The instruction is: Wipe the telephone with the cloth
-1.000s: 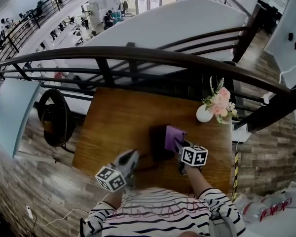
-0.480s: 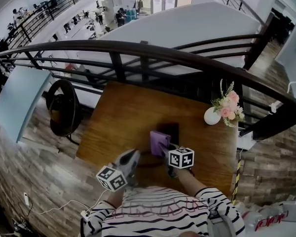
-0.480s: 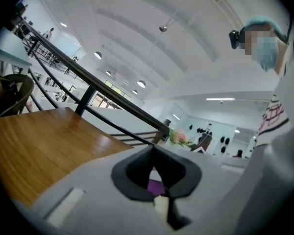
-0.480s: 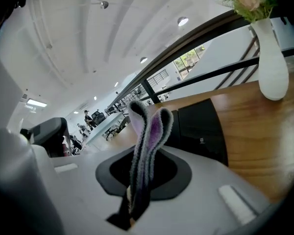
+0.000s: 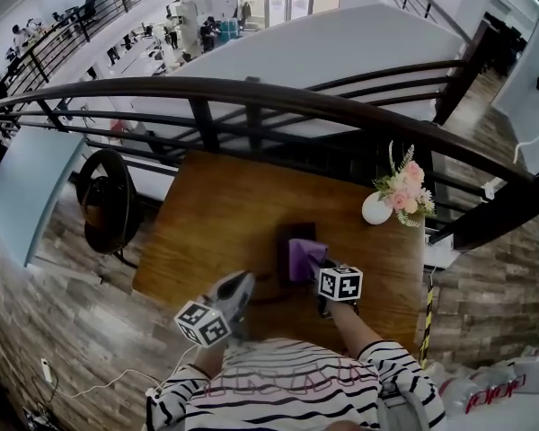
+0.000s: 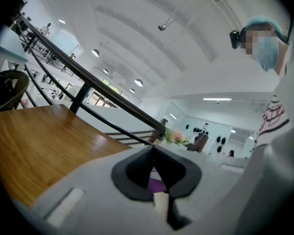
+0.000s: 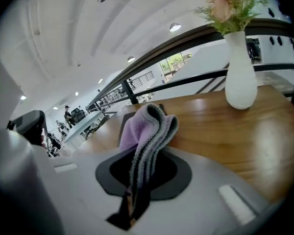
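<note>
The cloth is clamped in the right gripper over the telephone, and the left gripper, near left, is closed and empty.

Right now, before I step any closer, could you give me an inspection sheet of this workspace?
Surface: wooden table, glossy.
Job's things: purple cloth draped on the dark telephone.
Clutter: white vase of pink flowers, right rear of the table.
Grippers: right gripper shut on the cloth; left gripper shut, empty, at the table's near edge.
Cables: white cable on the floor, lower left.
Surroundings: dark railing behind the table; black chair to its left.
</note>
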### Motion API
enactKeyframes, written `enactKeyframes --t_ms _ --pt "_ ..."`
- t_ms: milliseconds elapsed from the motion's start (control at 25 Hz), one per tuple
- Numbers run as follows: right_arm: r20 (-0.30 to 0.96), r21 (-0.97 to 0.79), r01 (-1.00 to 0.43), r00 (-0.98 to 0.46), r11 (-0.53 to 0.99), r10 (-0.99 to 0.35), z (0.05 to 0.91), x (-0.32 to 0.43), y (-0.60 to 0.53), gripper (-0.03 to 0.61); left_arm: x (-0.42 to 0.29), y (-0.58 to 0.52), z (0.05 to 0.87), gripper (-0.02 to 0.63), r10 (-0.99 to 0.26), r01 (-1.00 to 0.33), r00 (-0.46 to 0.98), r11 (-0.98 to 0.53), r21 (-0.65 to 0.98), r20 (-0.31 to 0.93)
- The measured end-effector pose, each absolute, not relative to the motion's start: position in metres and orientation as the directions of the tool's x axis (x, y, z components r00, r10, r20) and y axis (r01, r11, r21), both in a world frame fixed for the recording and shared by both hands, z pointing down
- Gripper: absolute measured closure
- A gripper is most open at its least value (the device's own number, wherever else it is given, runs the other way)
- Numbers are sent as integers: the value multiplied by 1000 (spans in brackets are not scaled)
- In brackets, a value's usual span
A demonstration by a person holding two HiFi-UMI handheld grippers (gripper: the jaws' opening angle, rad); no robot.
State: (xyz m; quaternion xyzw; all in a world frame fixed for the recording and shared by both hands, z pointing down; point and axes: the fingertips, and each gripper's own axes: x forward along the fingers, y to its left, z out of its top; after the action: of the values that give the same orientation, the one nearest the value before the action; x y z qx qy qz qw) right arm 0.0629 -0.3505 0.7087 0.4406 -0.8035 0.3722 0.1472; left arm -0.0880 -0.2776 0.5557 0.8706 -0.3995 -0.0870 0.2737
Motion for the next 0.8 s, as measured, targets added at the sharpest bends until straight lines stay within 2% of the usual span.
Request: enactKeyframes --t_ms 240,440,640,800 --pt "583 -451 -863 -477 225 -658 711 119 -353 540 -73 -280 556 612 -720 -628 691 -553 549 64" --pt "576 -455 -868 -457 198 -678 706 130 -347 540 -68 -278 556 612 -708 -616 704 -565 549 61" --pt "508 -503 -819 -539 277 -672 682 95 -334 541 -75 -276 555 612 -717 -623 694 -559 547 58" --pt "443 -552 -727 -670 408 -595 665 38 -311 540 -84 -270 556 612 -734 -635 677 -546 546 53"
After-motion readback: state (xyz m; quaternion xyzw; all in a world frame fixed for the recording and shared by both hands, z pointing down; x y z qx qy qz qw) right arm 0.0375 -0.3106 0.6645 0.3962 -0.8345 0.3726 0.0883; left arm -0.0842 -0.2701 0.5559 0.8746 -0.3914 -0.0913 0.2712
